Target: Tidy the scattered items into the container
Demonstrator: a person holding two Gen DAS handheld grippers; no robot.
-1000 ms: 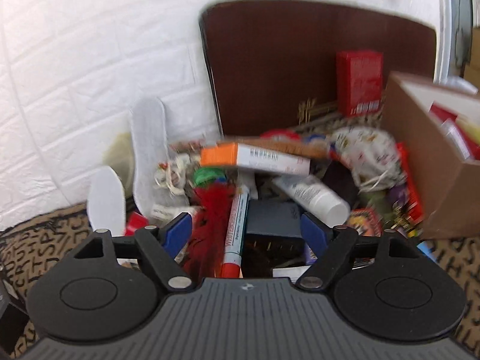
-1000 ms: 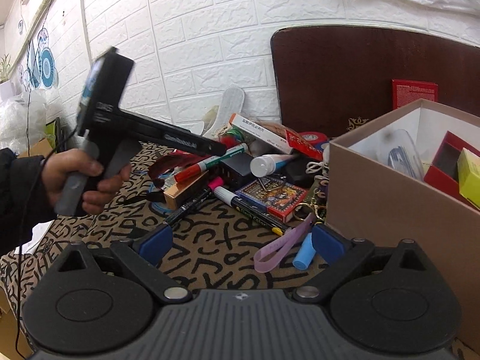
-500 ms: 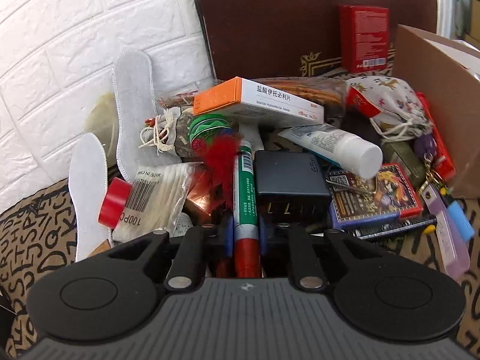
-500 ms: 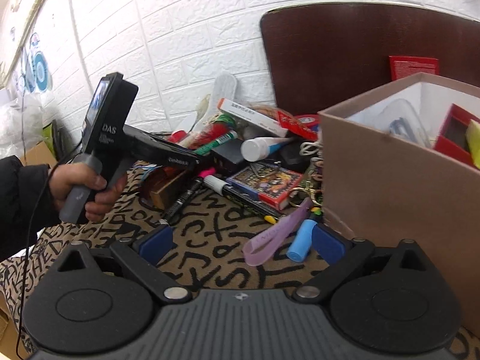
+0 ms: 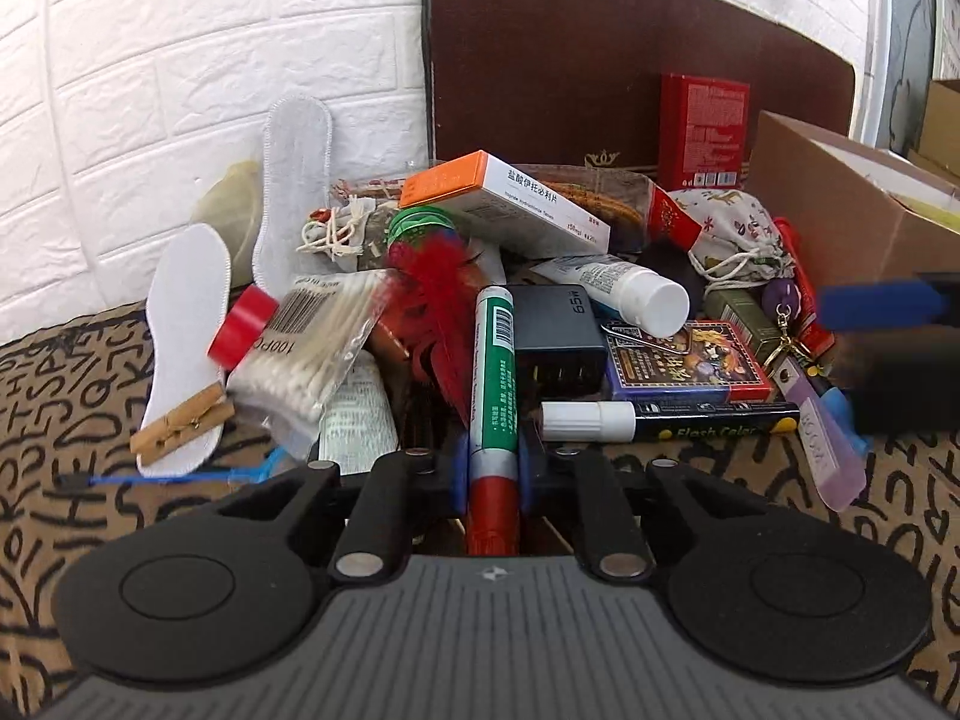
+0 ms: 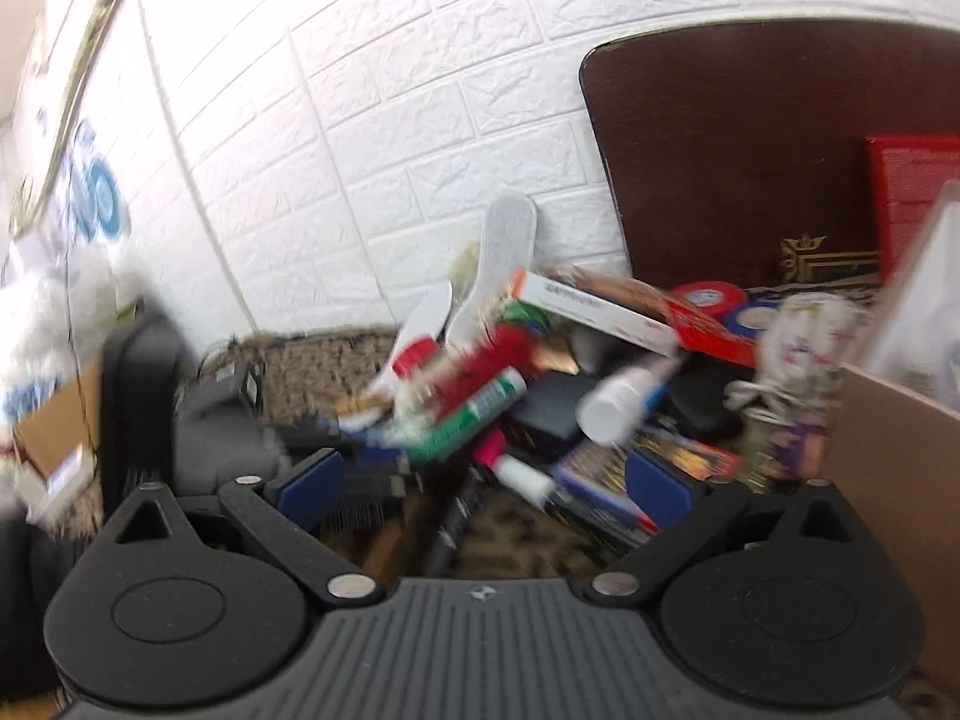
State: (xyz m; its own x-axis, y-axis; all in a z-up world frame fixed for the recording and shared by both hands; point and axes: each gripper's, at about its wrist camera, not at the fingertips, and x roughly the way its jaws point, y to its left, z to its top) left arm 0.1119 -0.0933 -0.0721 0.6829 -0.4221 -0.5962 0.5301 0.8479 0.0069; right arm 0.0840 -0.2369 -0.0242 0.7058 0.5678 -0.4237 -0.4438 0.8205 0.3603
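**Gripping the marker while the other tongs stand free**

Clenched on the green marker (image 5: 493, 360), the left tongs (image 5: 492, 474) hold it near its red cap end, so the barrel runs straight ahead over the pile. That end grip probably suits lifting it lengthwise toward the box (image 5: 840, 210), ahead to the right. The right tongs (image 6: 480, 480) are released, with nothing between the pads, and the black pen (image 6: 456, 522) lies just ahead of them. The right view is smeared, so small items there are hard to read. The box's inside is cut off in both views.
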